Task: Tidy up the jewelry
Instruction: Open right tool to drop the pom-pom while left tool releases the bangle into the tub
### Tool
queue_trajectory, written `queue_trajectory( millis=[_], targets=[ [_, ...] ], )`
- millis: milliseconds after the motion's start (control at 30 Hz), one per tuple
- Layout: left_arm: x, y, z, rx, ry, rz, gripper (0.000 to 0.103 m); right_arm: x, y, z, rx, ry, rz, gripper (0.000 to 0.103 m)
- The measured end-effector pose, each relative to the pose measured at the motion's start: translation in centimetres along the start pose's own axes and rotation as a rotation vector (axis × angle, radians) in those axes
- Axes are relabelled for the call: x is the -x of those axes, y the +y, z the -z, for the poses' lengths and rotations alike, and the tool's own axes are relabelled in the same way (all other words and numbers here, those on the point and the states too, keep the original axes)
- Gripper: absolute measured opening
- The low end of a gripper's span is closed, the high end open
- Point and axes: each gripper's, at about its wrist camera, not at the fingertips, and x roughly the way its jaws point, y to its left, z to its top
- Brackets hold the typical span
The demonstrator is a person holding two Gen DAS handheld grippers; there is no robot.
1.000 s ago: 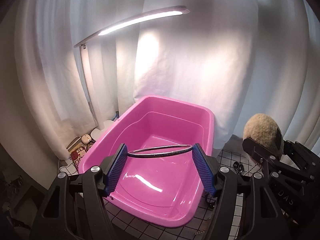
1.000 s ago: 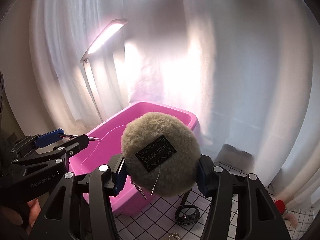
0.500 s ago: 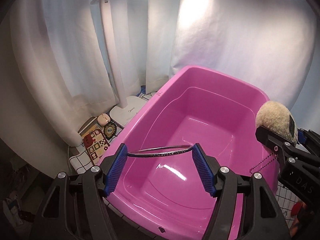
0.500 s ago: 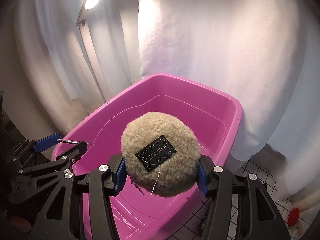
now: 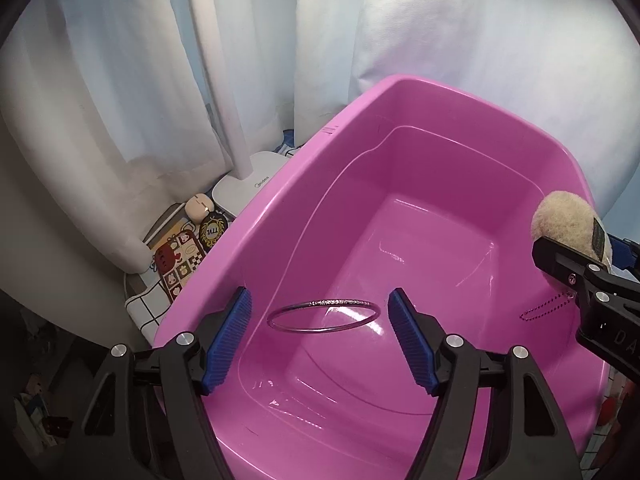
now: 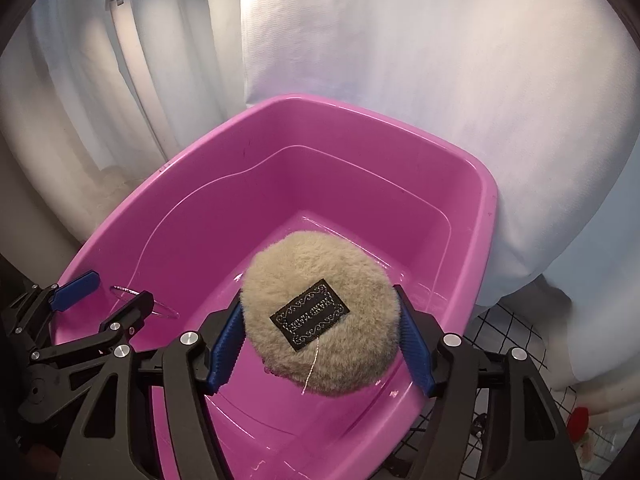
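Both grippers hang over a pink plastic basin point(image 5: 440, 88) point(image 6: 360, 108). A thin silver bangle point(image 5: 322, 316) lies flat in the air between the blue pads of my left gripper point(image 5: 319, 294), with a gap at each end. Those jaws are opening and no longer touch it. A round beige pom-pom point(image 6: 320, 320) with a black label sits between the pads of my right gripper point(image 6: 318, 298). Its jaws are opening too, and the fur only brushes the pads. The pom-pom point(image 5: 568, 224) and its bead chain point(image 5: 548, 308) also show at the right of the left wrist view.
A white lamp base point(image 5: 252, 184) and its pole point(image 5: 216, 60) stand left of the basin, with a patterned card point(image 5: 180, 256), a black badge point(image 5: 214, 230) and a small case point(image 5: 198, 206) nearby. White curtains hang behind. A grid-patterned cloth point(image 6: 500, 320) lies to the basin's right.
Both grippers have moved forward and down over the basin. Both pairs of jaws have widened. The bangle has come free of the left pads, and the pom-pom has sagged slightly between the right pads.
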Motion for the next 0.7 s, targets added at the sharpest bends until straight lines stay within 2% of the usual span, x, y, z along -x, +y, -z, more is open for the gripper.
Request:
queue_trajectory(
  millis=[100, 200, 700],
  targets=[
    [0.3, -0.3, -0.1, -0.013, -0.003, 0.011, 0.085, -0.2, 0.3, -0.2, 0.01, -0.004, 0.021, 0.066],
    [0.5, -0.6, -0.1, -0.032, -0.011, -0.005, 0.089, 0.0, 0.3, -0.4, 0.021, -0.022, 0.044, 0.066],
    [4.9, 0.4, -0.5, 0.023, -0.113, 0.026, 0.092, 5.3, -0.2, 0.3, 0.02, -0.147, 0.088, 0.066]
  ],
)
